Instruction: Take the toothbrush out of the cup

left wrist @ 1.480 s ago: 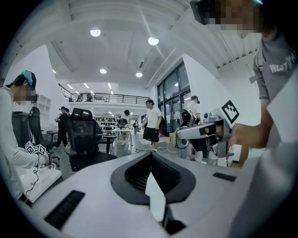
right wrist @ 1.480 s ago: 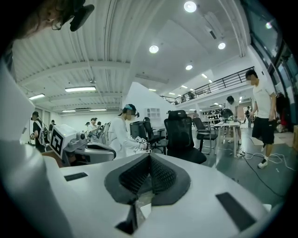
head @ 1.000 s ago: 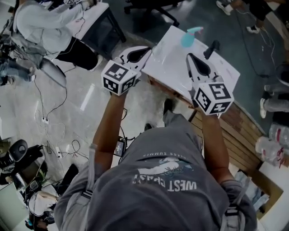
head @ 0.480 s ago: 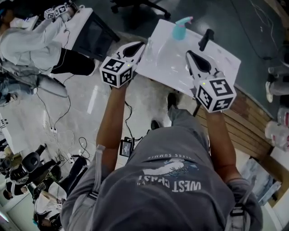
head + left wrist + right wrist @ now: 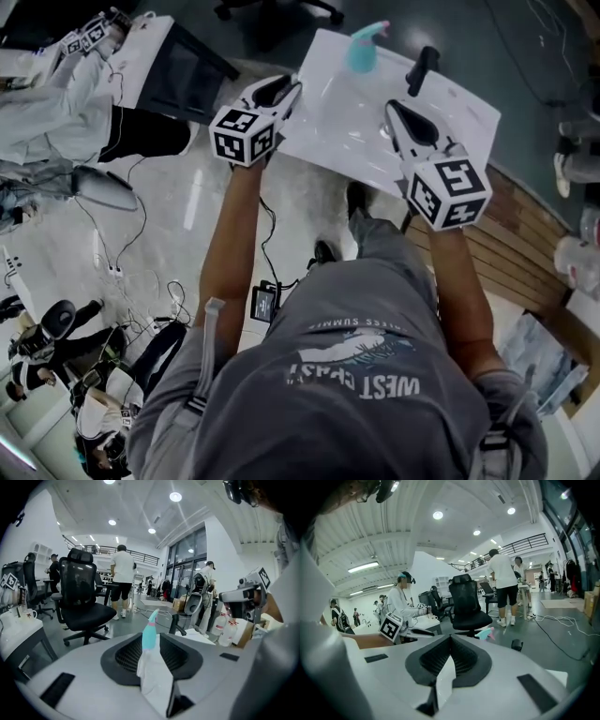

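Toothbrush stands in the teal cup on the worktop. Left gripper, its fingers just opening, holds nothing. In its own view, right gripper shows fingers together.

Head view steeply down; gripper views low along their jaws; teal cup in all three.

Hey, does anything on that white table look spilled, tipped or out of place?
Nothing stands out. The teal cup stands upright near the far edge of the table with the toothbrush leaning in it, a black object apart to its right; no spill shows.
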`<state>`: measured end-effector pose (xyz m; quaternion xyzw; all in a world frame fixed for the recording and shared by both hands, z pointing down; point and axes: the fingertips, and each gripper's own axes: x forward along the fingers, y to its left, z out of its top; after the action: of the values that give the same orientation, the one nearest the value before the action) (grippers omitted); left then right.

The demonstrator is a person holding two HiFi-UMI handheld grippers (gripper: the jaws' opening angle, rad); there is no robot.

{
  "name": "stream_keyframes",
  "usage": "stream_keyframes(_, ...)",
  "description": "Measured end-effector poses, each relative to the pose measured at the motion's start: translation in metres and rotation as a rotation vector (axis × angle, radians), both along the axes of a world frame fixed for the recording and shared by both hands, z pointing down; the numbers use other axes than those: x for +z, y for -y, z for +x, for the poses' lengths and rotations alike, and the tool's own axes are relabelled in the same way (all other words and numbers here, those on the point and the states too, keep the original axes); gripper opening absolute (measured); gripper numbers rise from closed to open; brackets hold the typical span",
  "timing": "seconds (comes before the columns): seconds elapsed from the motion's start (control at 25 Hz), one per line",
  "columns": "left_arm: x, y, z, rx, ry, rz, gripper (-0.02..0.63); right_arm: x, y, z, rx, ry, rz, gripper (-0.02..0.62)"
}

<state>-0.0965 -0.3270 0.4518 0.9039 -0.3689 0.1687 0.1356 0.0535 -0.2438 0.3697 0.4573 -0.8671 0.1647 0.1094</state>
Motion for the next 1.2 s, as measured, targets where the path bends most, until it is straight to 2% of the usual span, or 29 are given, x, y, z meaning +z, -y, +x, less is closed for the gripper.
stream_keyframes(0.16,0.012,0.01,-0.001,-0.027,-0.004,-0.019,0.146,0.007,0.002,0.004,0.002,-0.006,-0.014,0.012)
stream_keyframes(0.32,0.021,0.018,0.0,-0.04,-0.011,-0.038,0.162,0.013,0.005,0.006,0.005,-0.012,-0.029,0.012)
stream_keyframes(0.6,0.038,0.027,0.004,-0.048,-0.019,-0.067,0.161,0.026,0.009,0.009,0.013,-0.024,-0.049,0.012)
stream_keyframes(1.0,0.037,0.026,-0.002,-0.079,-0.057,-0.066,0.155,0.036,0.007,0.008,0.013,-0.028,-0.063,0.012)
stream_keyframes(1.2,0.034,0.025,-0.006,-0.084,-0.079,-0.069,0.122,0.037,0.007,0.005,0.01,-0.031,-0.066,0.012)
